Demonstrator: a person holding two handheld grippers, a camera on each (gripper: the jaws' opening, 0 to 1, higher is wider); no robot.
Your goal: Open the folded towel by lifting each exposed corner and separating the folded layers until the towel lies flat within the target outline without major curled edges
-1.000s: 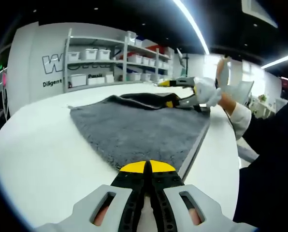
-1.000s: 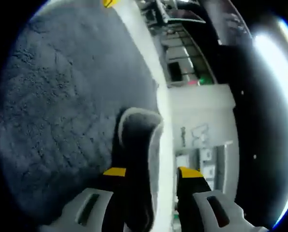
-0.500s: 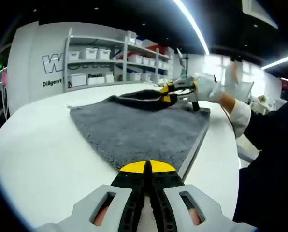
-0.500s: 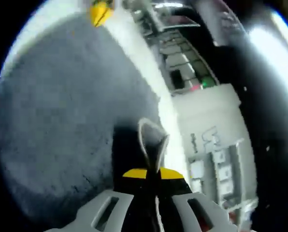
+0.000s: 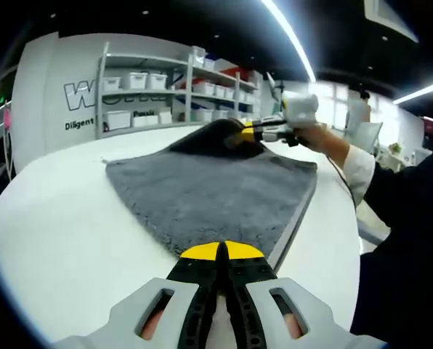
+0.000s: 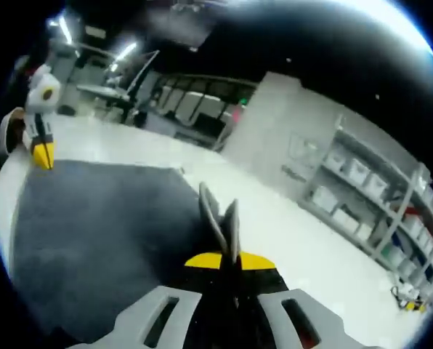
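A dark grey towel (image 5: pixel 209 189) lies on the white table (image 5: pixel 57 233). My left gripper (image 5: pixel 221 251) rests low at the towel's near corner, its yellow tips shut on that corner. At the far end my right gripper (image 5: pixel 250 133) is shut on a folded layer and holds it up in a dark peak above the towel. In the right gripper view the yellow tips (image 6: pixel 220 260) pinch a pale-edged fold of towel (image 6: pixel 218 214) that stands up between them. The towel (image 6: pixel 93 225) spreads out below, with the left gripper (image 6: pixel 42 153) at its far corner.
Shelves with white bins (image 5: pixel 140 98) line the wall behind the table, seen too as shelves (image 6: pixel 362 182) in the right gripper view. A person's dark sleeve (image 5: pixel 409 218) with a white cuff (image 5: pixel 356 173) fills the right side. Bare table (image 6: pixel 296 240) surrounds the towel.
My right gripper went from open around the towel's curled fold to shut on it, then lifted it off the table while its view tilted up. The left gripper stayed put.
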